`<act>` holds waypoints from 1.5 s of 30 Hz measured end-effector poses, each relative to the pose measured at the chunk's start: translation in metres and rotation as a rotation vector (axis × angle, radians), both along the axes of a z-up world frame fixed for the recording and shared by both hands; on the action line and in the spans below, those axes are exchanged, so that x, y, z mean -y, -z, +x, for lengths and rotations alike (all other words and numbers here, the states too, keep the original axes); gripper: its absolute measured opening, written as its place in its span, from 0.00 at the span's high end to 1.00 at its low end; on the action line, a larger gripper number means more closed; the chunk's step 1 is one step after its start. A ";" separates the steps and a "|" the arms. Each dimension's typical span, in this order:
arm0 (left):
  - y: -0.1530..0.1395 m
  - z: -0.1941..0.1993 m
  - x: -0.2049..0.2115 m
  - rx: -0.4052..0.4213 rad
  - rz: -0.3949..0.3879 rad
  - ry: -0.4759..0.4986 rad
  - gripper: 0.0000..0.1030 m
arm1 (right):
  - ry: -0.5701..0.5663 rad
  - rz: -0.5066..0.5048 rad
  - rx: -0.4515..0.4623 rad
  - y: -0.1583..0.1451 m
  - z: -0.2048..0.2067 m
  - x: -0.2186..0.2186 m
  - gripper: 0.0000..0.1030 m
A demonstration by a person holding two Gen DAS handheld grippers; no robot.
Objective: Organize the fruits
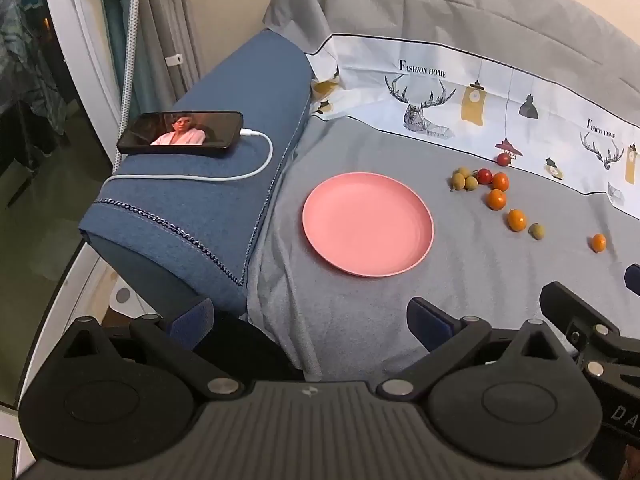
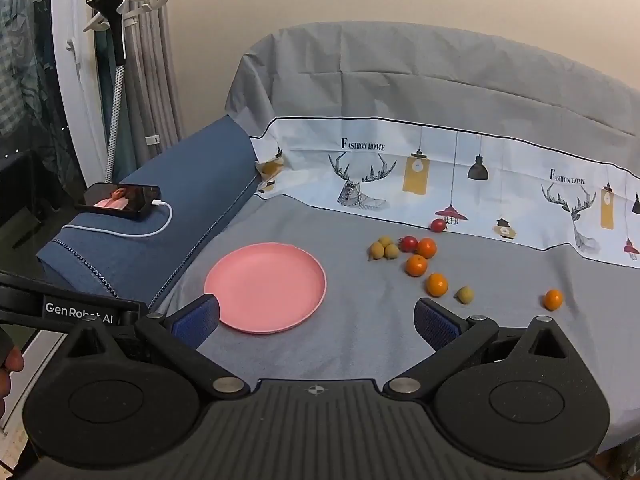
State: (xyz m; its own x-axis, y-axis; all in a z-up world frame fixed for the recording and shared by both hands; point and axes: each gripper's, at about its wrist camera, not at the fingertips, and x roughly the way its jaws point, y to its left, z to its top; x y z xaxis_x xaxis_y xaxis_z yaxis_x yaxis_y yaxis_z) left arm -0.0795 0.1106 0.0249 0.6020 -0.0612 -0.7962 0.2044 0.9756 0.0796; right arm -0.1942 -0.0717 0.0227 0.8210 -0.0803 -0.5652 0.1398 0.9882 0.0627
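Observation:
An empty pink plate [image 1: 368, 224] [image 2: 266, 286] lies on the grey cloth. To its right lie scattered small fruits: several orange ones [image 1: 496, 199] [image 2: 416, 265], two red tomatoes [image 1: 484, 176] [image 2: 409, 243] and several yellow-green ones [image 1: 464, 179] [image 2: 384, 248]. One red tomato [image 1: 503, 159] [image 2: 438, 225] sits by the patterned cloth edge. My left gripper [image 1: 312, 320] is open and empty, near the plate's front. My right gripper [image 2: 316, 320] is open and empty, in front of the plate and fruits; part of it shows in the left wrist view [image 1: 592, 332].
A blue sofa armrest [image 1: 208, 184] [image 2: 160, 220] stands to the left with a phone [image 1: 180, 133] [image 2: 120, 199] on a white charging cable. A patterned white cloth [image 1: 460, 92] [image 2: 440, 176] lines the backrest. A garment steamer pole [image 2: 114, 80] and curtains stand at far left.

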 end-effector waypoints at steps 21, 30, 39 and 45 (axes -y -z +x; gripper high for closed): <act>-0.001 0.020 0.013 -0.026 0.017 0.010 0.00 | 0.003 0.027 -0.005 0.000 0.021 0.010 0.00; -0.007 0.027 0.022 -0.030 0.025 0.036 0.00 | 0.004 0.071 0.001 -0.005 0.026 0.017 0.00; -0.009 0.039 0.026 -0.051 0.030 0.030 0.00 | 0.024 0.081 0.000 -0.004 0.030 0.023 0.00; -0.008 0.044 0.028 -0.051 0.039 0.020 0.00 | 0.034 0.090 -0.011 0.001 0.035 0.026 0.00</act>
